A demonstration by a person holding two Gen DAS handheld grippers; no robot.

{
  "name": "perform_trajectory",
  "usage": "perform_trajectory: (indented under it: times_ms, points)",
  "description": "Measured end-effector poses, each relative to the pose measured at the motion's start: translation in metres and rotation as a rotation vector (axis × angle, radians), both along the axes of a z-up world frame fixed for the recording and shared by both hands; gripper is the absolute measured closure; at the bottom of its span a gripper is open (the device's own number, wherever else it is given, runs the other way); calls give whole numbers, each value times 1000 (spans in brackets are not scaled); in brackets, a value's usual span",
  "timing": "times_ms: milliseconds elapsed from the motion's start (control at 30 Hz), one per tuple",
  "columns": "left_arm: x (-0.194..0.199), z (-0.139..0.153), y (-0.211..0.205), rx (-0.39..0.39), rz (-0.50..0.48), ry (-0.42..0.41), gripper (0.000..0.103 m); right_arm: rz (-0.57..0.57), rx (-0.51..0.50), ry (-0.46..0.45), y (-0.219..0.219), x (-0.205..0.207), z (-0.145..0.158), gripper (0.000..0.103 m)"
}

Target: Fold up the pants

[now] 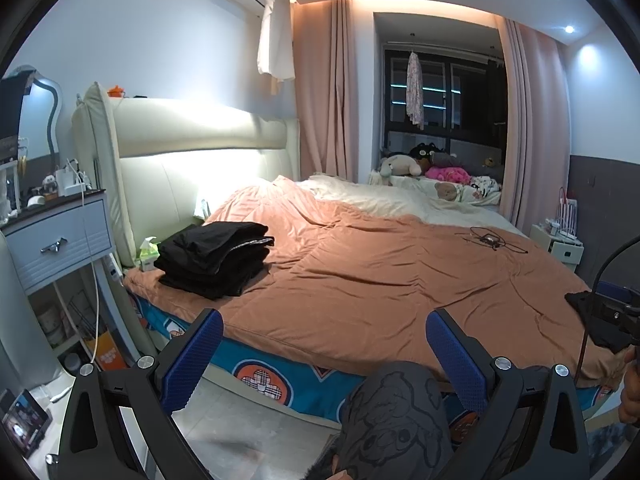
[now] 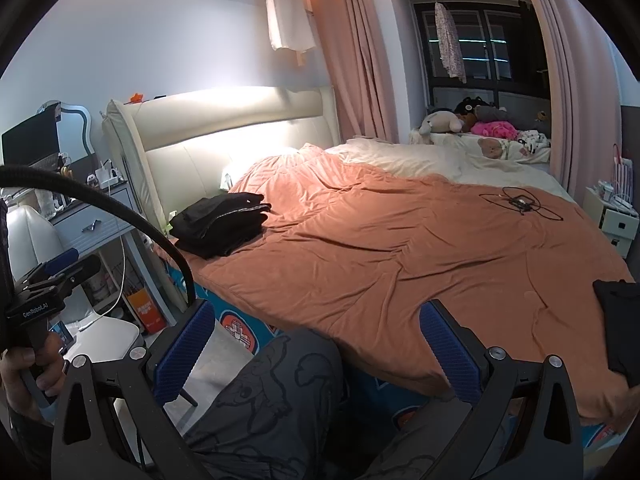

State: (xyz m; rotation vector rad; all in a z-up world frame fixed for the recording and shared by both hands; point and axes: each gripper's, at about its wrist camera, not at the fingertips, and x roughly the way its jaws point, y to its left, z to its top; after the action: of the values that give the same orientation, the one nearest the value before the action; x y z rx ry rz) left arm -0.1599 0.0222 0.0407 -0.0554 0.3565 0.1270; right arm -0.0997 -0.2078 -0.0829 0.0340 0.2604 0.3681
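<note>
A stack of folded black pants [image 1: 216, 258] lies on the orange bedcover near the headboard, also in the right wrist view [image 2: 220, 224]. Another black garment [image 2: 618, 328] lies at the bed's near right edge; in the left wrist view [image 1: 588, 314] it sits beside the right gripper's body. My left gripper [image 1: 324, 356] is open and empty, held off the bed's front edge above my knee. My right gripper [image 2: 316, 350] is open and empty, also off the bed's front edge.
The bed [image 1: 380, 276] has an orange cover and a cream headboard. A cable with a small device [image 2: 520, 202] lies on the cover at the far right. A nightstand [image 1: 56, 236] stands left of the bed. Plush toys [image 1: 432, 164] sit by the window.
</note>
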Motion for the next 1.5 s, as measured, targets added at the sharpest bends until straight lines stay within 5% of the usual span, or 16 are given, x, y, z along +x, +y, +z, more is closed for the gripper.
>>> perform_trajectory:
  times_ms: [1500]
  points:
    - [-4, -1, -3, -14, 6, 5, 1, -43, -27, -12, -1, 3, -5, 0]
